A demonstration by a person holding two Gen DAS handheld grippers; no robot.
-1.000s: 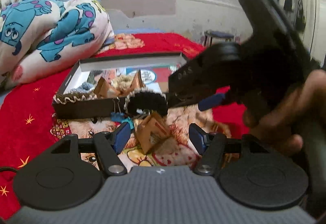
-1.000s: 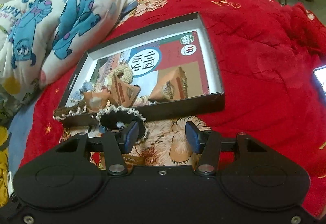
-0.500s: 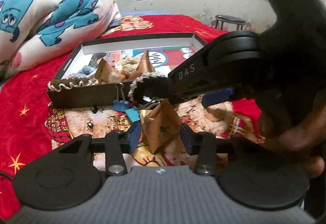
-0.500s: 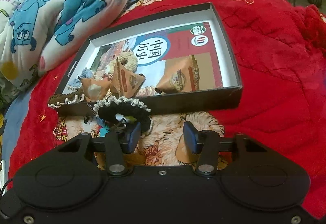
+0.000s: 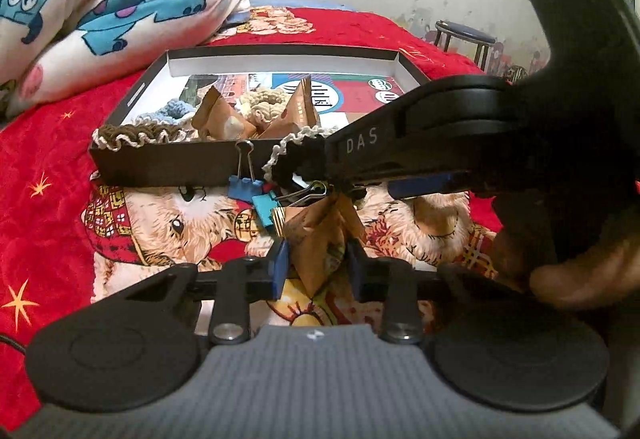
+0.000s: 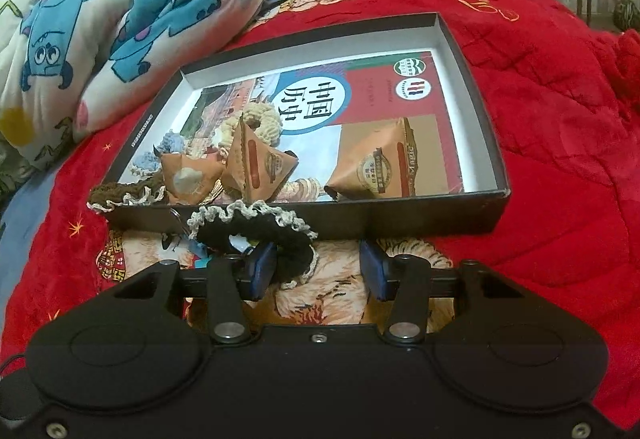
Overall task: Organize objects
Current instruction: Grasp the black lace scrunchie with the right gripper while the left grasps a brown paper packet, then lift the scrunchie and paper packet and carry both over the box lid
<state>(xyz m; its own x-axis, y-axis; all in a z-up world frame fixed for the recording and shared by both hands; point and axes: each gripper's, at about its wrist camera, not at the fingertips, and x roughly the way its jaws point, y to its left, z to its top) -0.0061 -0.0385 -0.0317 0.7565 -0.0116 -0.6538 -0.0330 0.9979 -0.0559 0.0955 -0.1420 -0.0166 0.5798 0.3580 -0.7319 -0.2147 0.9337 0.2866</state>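
"DAS" is showing in pale letters on the right hand-held gripper (image 5: 424,185); "Magic" is reading sideways on a brown snack packet (image 6: 376,169) lying in the box (image 6: 486,207).

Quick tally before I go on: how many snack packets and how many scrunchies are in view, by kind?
Snack packets: 4, three in the box (), one outside
Scrunchies: 4, brown, black, cream, blue
Total: 8

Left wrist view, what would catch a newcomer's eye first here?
The left claw, whose jaws have just been closing, has a brown paper packet between them on the red blanket. Just beyond, the right claw reaches at a black frilly scrunchie before a black box holding more packets.
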